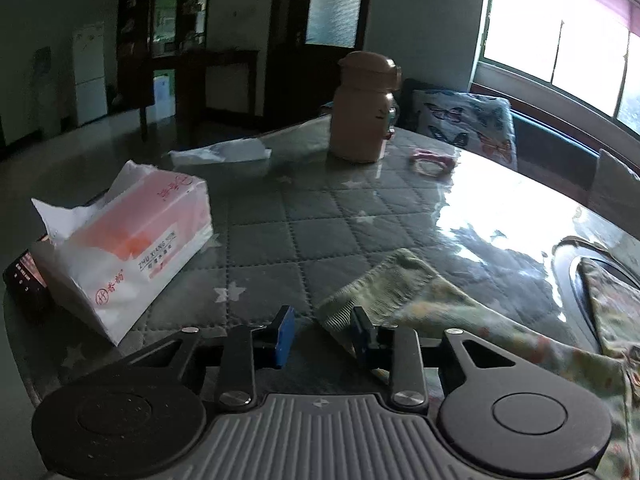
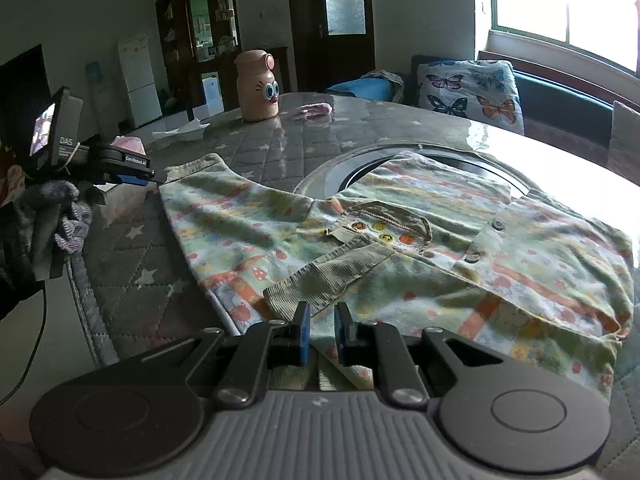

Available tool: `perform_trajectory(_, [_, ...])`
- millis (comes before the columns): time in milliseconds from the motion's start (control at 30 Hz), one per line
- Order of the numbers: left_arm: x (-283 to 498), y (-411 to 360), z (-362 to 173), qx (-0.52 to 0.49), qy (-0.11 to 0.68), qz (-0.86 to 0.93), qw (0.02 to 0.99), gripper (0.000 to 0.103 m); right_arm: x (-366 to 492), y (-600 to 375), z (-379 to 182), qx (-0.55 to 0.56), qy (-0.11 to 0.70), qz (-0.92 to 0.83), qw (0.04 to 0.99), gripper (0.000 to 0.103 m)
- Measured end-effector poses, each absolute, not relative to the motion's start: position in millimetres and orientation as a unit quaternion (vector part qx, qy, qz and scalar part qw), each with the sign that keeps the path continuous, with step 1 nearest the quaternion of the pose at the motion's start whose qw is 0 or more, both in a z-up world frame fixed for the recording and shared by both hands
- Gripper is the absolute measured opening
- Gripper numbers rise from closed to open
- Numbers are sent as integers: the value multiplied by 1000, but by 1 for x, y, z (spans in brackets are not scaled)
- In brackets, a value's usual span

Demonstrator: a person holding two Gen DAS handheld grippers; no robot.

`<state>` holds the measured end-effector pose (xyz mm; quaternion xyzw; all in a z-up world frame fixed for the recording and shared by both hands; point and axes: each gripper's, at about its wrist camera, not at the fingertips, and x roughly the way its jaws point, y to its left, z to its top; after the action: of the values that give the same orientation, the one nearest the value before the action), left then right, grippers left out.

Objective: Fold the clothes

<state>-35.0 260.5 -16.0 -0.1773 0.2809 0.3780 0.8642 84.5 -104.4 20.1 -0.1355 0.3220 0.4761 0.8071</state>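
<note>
Left wrist view | left claw (image 1: 324,334) apart at sleeve cuff (image 1: 368,292), poised to grab | right claw (image 2: 323,330) apart over shirt (image 2: 400,248) hem | shirt flat on surface (image 2: 280,148), ready for folding

Hand-held gripper (image 1: 323,334) beside sleeve cuff (image 1: 372,284)

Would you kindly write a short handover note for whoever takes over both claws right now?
Left claw: open, at the ribbed cuff of the sleeve, nothing gripped.
Right claw: open, just short of the other ribbed cuff, which lies folded across the front.
The green patterned child's shirt lies flat on the grey quilted table, partly over the dark round inset.
Done: one sleeve looks folded in.
Left: probably fold the outstretched sleeve, then the body.
</note>
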Motion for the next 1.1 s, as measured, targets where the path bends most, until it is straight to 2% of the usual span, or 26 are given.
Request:
perform_trajectory(533, [-32,260,-16,-209,276,370,862,30,89,-110,19,-126,327,465,813,13])
perform_trajectory(567, [-31,261,-16,-211,275,367,863,28,88,-111,20,-124,327,465,813,13])
perform_trajectory(600, [-31,262,-16,-215,274,364,864,18,88,-113,20,-123,327,464,814,13])
perform_trajectory(700, [-33,263,-14,-235,265,355,865,9,88,-116,21,-120,327,461,816,13])
perform_trajectory(1100, [-13,158,48,-205,213,163,941,6,104,-150,29,-60,335,428,837,13])
